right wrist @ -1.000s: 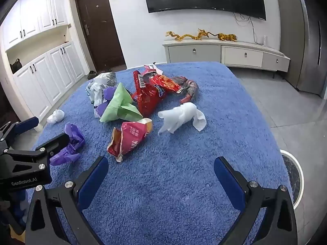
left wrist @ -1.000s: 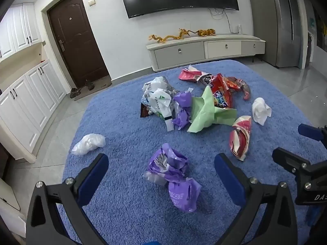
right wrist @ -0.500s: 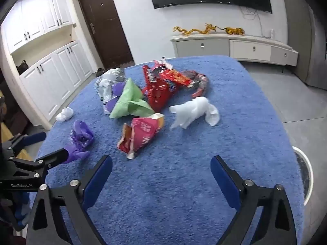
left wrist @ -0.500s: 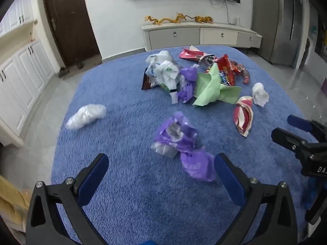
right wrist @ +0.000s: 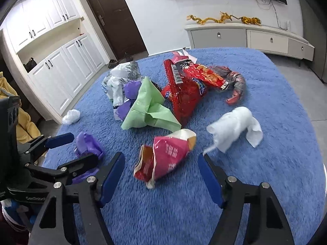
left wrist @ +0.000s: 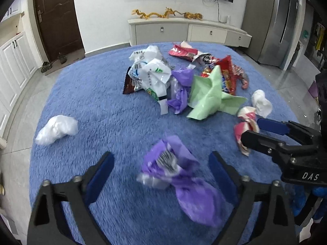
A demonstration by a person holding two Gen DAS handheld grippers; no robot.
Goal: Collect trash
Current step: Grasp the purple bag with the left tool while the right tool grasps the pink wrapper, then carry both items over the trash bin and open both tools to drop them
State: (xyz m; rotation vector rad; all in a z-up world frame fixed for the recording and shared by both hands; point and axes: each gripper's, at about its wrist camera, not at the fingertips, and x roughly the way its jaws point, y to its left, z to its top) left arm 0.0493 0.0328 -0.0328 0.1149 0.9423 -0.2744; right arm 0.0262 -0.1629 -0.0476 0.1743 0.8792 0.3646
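Trash lies scattered on a blue rug [left wrist: 92, 94]. A crumpled purple bag [left wrist: 179, 181] sits between the jaws of my left gripper [left wrist: 161, 169], which are closing; the pads stand clear of it. My right gripper [right wrist: 161, 169] is closing around a pink snack bag [right wrist: 167, 155], with a gap on both sides. In the right wrist view the left gripper [right wrist: 67, 149] straddles the purple bag [right wrist: 87, 147]. A white tissue [right wrist: 235, 130] lies right of the snack bag. Behind are a green paper [right wrist: 147, 110], red wrappers [right wrist: 190, 85] and white plastic bags [left wrist: 151, 71].
A white plastic wad [left wrist: 57, 129] lies alone at the rug's left edge. Grey tile floor surrounds the rug. White cabinets [right wrist: 57, 77] line the left wall, a low TV console [left wrist: 188, 32] stands at the back, and a brown door [left wrist: 57, 16] is far left.
Both grippers have moved forward and tipped down toward the rug, and their jaws have narrowed. The purple bag now lies between the left jaws, the pink snack bag between the right ones.
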